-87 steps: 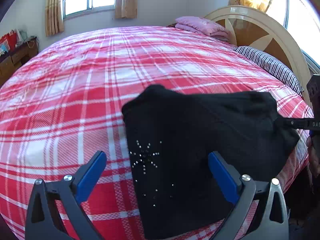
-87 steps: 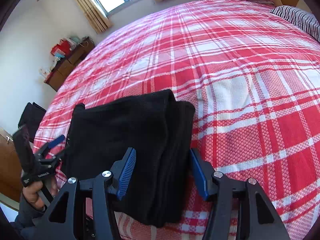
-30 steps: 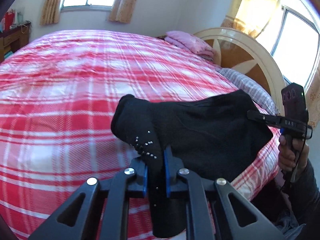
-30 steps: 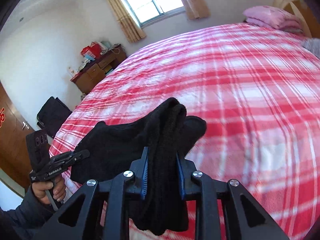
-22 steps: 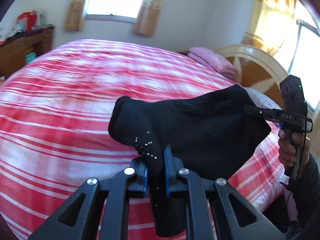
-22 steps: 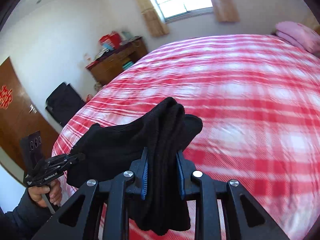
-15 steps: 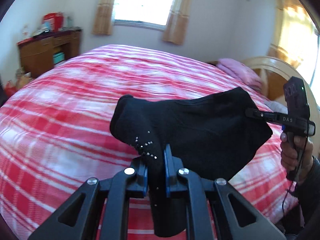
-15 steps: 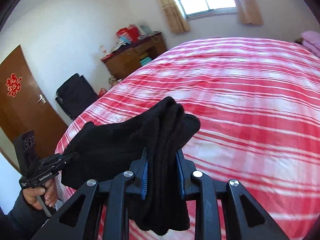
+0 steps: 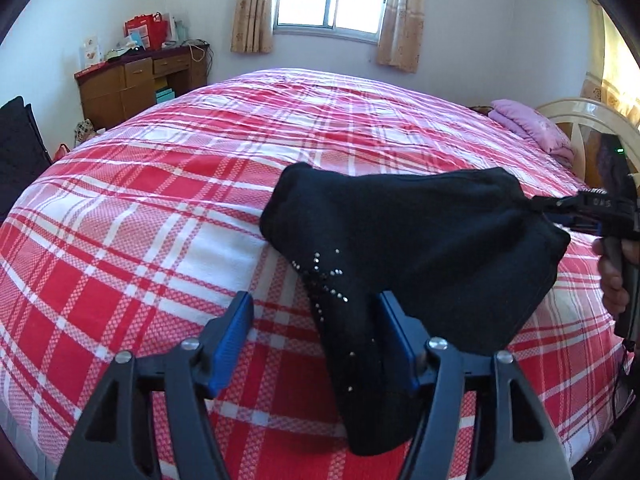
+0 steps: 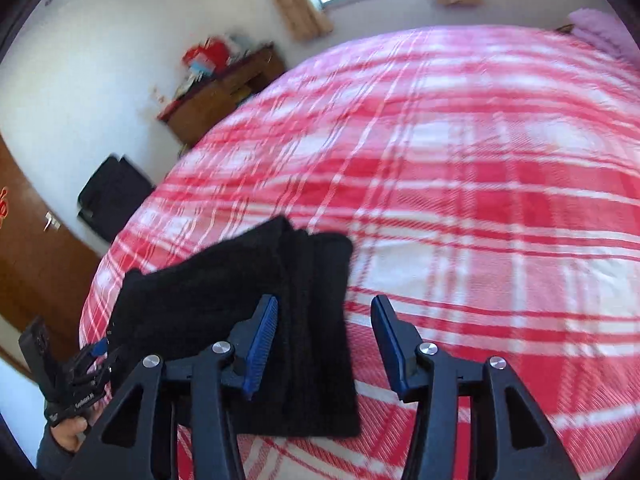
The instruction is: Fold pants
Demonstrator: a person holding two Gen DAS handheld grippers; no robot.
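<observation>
The folded black pants with a rhinestone pattern lie on the red plaid bedspread near its front edge. My left gripper is open, its blue pads either side of the pants' near end. My right gripper is open too, with the folded edge of the pants between and left of its pads. Each gripper shows in the other's view: the right one at the pants' far right end, the left one at the left end.
A wooden desk with bags stands at the far left wall. A pink folded blanket and a cream headboard are at the right. A black suitcase and a brown door are on the left.
Both grippers were shut on the pants and held them above the bed while swinging around. Now both have opened, and the pants rest on the bedspread.
</observation>
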